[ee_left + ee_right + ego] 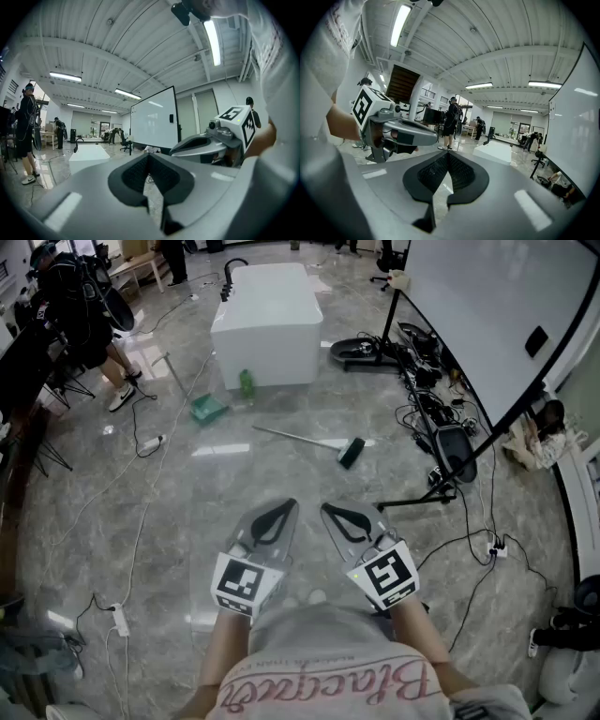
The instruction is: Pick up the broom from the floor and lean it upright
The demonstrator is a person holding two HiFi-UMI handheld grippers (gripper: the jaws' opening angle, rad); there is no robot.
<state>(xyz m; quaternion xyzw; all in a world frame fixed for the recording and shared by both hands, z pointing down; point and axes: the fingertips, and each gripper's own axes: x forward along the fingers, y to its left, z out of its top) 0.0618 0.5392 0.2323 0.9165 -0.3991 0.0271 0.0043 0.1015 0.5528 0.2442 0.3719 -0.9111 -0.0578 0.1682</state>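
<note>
Grey stone floor [187, 512]: the broom [309, 441] is found lying flat at frame centre, well apart from both grippers. The left gripper [284, 507] and right gripper [328, 510] are held at lower centre, jaws pressed together, nothing between. A green dustpan [208, 409] is noted upper left, contents undetermined.

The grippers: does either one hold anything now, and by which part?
Nothing is held. The left gripper and the right gripper are both shut and empty; the broom lies on the floor ahead, apart from them.
</note>
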